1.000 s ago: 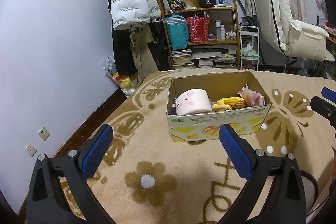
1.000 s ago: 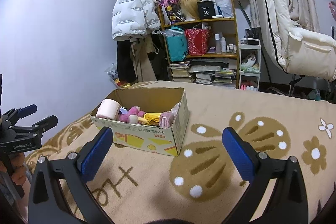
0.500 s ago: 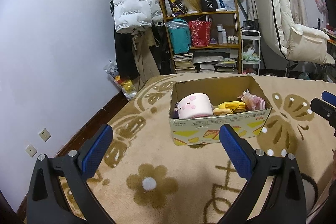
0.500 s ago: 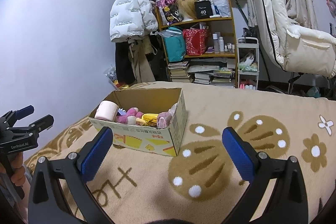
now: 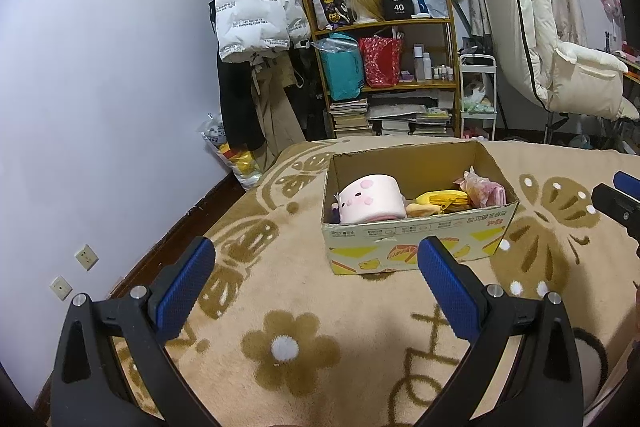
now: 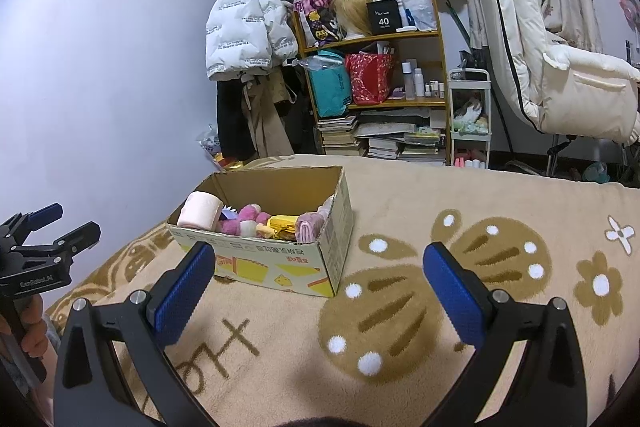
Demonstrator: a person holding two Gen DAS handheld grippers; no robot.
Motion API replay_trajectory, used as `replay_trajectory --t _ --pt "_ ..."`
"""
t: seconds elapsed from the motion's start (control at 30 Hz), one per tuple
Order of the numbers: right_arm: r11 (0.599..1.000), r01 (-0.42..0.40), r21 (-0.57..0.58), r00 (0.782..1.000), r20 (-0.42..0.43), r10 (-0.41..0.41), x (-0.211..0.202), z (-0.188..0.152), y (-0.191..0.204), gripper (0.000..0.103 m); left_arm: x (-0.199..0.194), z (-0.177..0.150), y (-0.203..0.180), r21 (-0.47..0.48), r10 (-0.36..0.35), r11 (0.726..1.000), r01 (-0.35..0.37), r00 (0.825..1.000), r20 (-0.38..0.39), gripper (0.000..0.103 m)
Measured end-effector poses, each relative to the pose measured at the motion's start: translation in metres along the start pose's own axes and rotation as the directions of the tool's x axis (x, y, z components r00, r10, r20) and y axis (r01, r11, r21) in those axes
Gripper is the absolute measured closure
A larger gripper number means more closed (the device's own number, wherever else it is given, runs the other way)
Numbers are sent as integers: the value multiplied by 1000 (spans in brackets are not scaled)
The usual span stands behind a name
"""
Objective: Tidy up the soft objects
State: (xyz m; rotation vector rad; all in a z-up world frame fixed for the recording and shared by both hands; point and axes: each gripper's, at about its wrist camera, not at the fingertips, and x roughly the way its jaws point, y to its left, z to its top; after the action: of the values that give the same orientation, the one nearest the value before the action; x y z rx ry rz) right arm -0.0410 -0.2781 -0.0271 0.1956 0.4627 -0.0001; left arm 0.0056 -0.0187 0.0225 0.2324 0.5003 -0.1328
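An open cardboard box [image 5: 416, 247] [image 6: 276, 267] sits on a beige patterned blanket. It holds a pink cylindrical plush [image 5: 370, 203] [image 6: 200, 209], a yellow pouch [image 5: 442, 201] [image 6: 284, 223], a pink wrapped item [image 5: 482, 187] and small pink pompoms [image 6: 248, 217]. My left gripper [image 5: 314, 277] is open and empty, held above the blanket in front of the box; it also shows in the right wrist view [image 6: 52, 231]. My right gripper [image 6: 318, 279] is open and empty, to the right of the box; its tip shows in the left wrist view [image 5: 620, 195].
The blanket [image 5: 288, 327] [image 6: 480, 211] covers a bed. Beyond its far edge stand a wooden shelf [image 5: 384, 67] full of bags and books, a hanging white puffer jacket [image 5: 252, 15], a small white cart [image 5: 478, 99] and a white padded chair [image 5: 560, 67]. A wall [image 5: 100, 107] runs along the left.
Both grippers have drawn back and tilted up slightly, so the box looks a little farther off. Both jaws stay open and empty.
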Motion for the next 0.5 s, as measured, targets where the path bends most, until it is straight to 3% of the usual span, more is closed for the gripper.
replay_trajectory --t 0.5 --pt "1000 5 4 1000 -3 -5 1 0 1 0 4 1 -3 10 -2 1000 2 1000 -24 2"
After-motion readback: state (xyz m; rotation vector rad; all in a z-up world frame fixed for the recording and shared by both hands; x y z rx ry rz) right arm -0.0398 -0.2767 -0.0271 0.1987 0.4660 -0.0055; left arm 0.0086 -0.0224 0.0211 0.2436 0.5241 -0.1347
